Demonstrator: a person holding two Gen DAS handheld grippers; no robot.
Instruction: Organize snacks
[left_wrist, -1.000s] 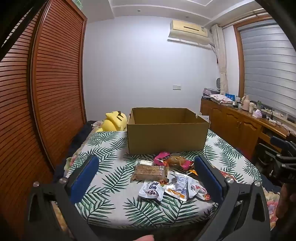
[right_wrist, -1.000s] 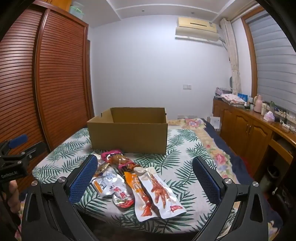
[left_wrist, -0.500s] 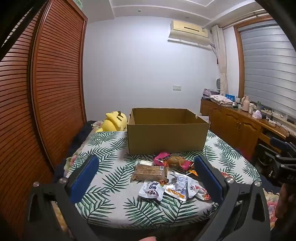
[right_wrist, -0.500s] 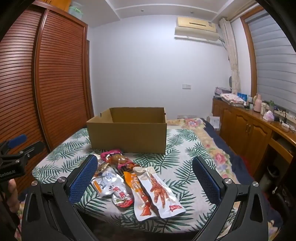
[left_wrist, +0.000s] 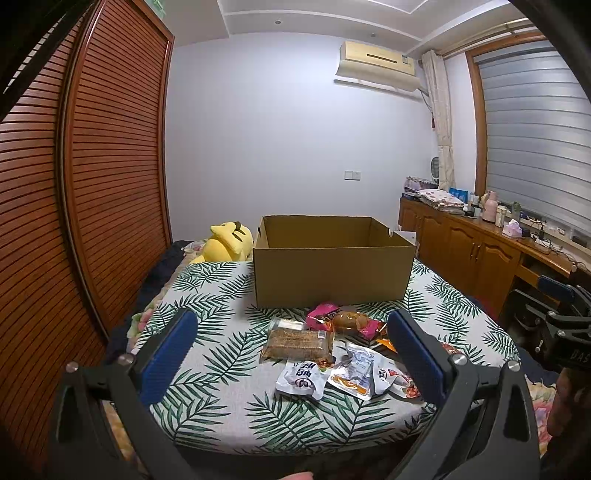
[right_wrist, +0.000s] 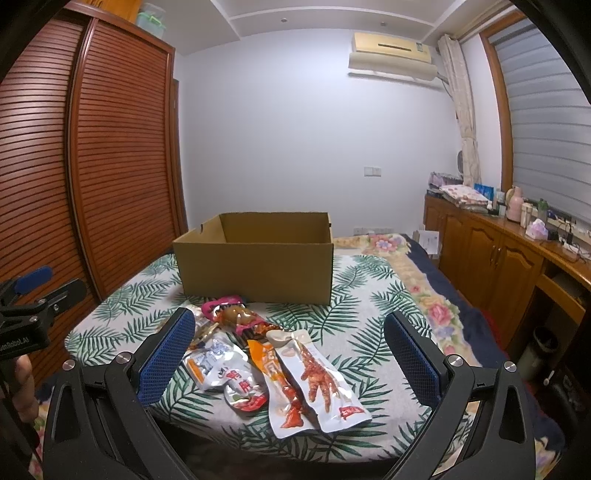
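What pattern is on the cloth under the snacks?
Green palm leaves on white cloth, clearest in the left wrist view.

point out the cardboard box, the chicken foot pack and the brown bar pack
cardboard box (left_wrist: 332, 275), left wrist view, on its front wall
chicken foot pack (right_wrist: 319, 380), right wrist view, on the orange foot inside the clear pack
brown bar pack (left_wrist: 297, 343), left wrist view, on the middle of the brown slab

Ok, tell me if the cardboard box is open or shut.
Open. The cardboard box has no lid or flaps over its top, and its inner back wall shows in both views. Its floor is hidden.
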